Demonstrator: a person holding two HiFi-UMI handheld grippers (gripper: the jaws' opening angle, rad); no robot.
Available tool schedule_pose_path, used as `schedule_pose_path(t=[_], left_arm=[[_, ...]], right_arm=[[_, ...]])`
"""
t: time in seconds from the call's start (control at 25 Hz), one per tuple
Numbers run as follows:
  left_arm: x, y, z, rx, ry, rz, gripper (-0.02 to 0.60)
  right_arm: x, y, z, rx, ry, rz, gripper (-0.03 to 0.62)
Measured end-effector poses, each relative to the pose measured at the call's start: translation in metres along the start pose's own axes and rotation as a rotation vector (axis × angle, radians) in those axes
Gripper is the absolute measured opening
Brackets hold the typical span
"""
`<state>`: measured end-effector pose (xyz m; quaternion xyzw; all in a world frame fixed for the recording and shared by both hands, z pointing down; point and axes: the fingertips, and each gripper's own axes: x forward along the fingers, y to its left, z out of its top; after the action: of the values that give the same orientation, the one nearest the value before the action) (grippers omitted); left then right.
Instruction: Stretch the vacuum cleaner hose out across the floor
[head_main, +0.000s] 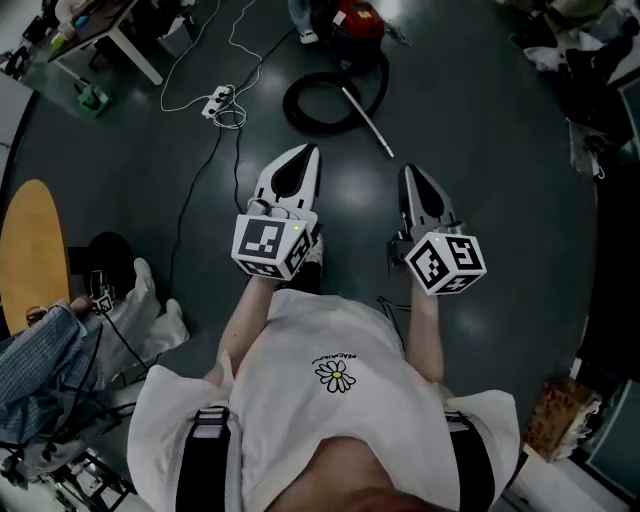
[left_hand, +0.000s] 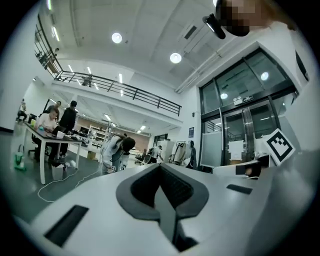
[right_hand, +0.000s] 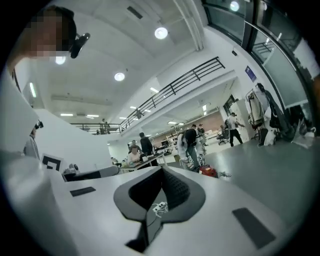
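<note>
A red vacuum cleaner (head_main: 357, 22) stands on the dark floor at the far middle. Its black hose (head_main: 322, 103) lies coiled in a loop in front of it, with the metal wand (head_main: 368, 122) slanting out to the right. My left gripper (head_main: 306, 153) and right gripper (head_main: 409, 172) are held level side by side, both shut and holding nothing, well short of the hose. The right gripper view shows its gripper (right_hand: 162, 172) with the jaws together and the vacuum cleaner (right_hand: 209, 171) far off. In the left gripper view its gripper (left_hand: 161, 170) has the jaws together too, and the hose is out of sight.
A white power strip (head_main: 218, 101) with thin cables lies left of the hose. A desk (head_main: 110, 30) stands at the far left, a round wooden top (head_main: 35, 250) at the left edge. A seated person's sleeve (head_main: 45, 360) is at lower left. Someone stands by the vacuum (right_hand: 191, 142).
</note>
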<state>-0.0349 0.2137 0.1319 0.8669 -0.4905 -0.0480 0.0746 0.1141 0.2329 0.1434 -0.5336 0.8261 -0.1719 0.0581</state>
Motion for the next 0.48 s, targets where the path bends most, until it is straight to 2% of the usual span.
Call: schedule_pose_path(t=[0.12,0.32,0.4,0.44,0.48], left_arm=[[0.038,0.046,0.015,0.002,-0.012,0.019,0.008],[0.084,0.098,0.029,0.059,-0.006,-0.004,0.008],[0.100,0.113,0.029,0.090,0.004,0.004,0.011],[0.110,0.121,0.027,0.093,0.010,0.009,0.033],[0.121,0.128,0.024,0.079,0.017,0.010,0.118]], right_arm=[[0.060,-0.002,0.017,-0.038,-0.010,-0.012,0.015],[0.130,0.008,0.023,-0.066,0.013,0.073,0.015],[0.151,0.004,0.026,-0.086,0.010,0.074,0.018],[0.163,-0.002,0.029,-0.095,0.005,0.062,0.070],[0.176,-0.009,0.031,-0.102,-0.001,0.048,0.190]])
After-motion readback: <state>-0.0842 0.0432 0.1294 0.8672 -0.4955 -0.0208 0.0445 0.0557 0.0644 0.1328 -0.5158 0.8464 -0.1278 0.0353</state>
